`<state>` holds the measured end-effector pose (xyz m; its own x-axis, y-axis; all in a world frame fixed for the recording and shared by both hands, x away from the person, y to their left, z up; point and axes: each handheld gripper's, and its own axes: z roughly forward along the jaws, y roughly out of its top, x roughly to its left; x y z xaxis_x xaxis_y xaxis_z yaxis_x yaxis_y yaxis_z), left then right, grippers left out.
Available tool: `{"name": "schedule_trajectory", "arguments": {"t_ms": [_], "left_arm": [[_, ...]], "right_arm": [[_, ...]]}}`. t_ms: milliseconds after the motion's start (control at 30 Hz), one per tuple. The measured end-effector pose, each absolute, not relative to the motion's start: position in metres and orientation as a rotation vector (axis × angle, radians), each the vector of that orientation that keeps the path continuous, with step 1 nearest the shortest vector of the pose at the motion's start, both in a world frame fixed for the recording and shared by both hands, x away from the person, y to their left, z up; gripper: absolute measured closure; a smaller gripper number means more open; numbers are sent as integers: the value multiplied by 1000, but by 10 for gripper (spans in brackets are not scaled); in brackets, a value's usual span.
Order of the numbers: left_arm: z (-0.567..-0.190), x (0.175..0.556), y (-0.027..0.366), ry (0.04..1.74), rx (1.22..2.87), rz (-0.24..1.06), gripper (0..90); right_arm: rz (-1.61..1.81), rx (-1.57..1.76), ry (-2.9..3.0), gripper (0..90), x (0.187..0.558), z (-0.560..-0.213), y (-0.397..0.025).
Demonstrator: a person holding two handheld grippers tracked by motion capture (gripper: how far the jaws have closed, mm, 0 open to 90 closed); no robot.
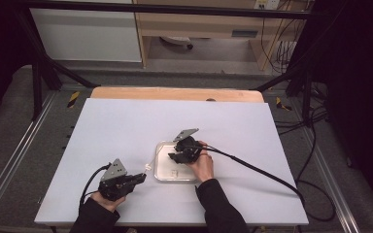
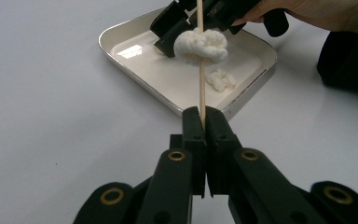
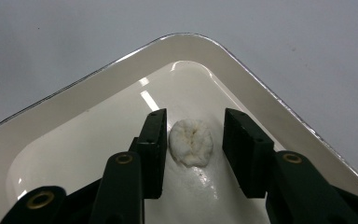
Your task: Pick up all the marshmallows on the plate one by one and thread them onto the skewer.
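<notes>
A shallow white tray [image 1: 161, 171] with rounded corners and a thin dark rim sits on the white desk [image 1: 126, 126], slightly toward the person's side of the middle. In the right gripper view a small white dumpling-like lump [image 3: 191, 142], round, puckered and creased down its middle, lies on the tray's glossy floor near a corner, with a wet smear just below it. The right gripper [image 3: 193, 140] is lowered into the tray with its fingers spread apart on either side of that lump, one finger very close to it, the other a little off; neither visibly presses it. In the left gripper view a second, smaller white crumbly piece [image 2: 221, 78] lies on the tray floor near the closer rim. The left gripper [image 2: 204, 116] hangs over the desk just beside the tray, its fingers clamped tight on a thin wooden skewer [image 2: 201, 88] that runs away from them toward the tray. A soft, folded white lump [image 2: 201, 45] is speared partway along the skewer, held above the tray.
</notes>
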<state>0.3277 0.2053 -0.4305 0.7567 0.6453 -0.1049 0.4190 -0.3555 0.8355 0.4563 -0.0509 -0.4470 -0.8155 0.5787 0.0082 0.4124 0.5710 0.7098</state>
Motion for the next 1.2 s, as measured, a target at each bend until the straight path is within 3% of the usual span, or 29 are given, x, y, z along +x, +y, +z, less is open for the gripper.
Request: {"name": "schedule_trajectory", "arguments": {"t_ms": [167,667,967,1200], "left_arm": [[-431,328,205,798,2006,300,880],[-430,327,204,793,2002,299,880],[-430,326,203,787,2008,298,880],[-430,327,203,786,2006,297,880]], "right_arm": [[1089,835,2581,675,455,-447,-51],[1194,857,2567,733,447,-424,-58],[1152,866,2588,626,451,-433,-56],[1091,878,2600,627,457,-445,-54]]}}
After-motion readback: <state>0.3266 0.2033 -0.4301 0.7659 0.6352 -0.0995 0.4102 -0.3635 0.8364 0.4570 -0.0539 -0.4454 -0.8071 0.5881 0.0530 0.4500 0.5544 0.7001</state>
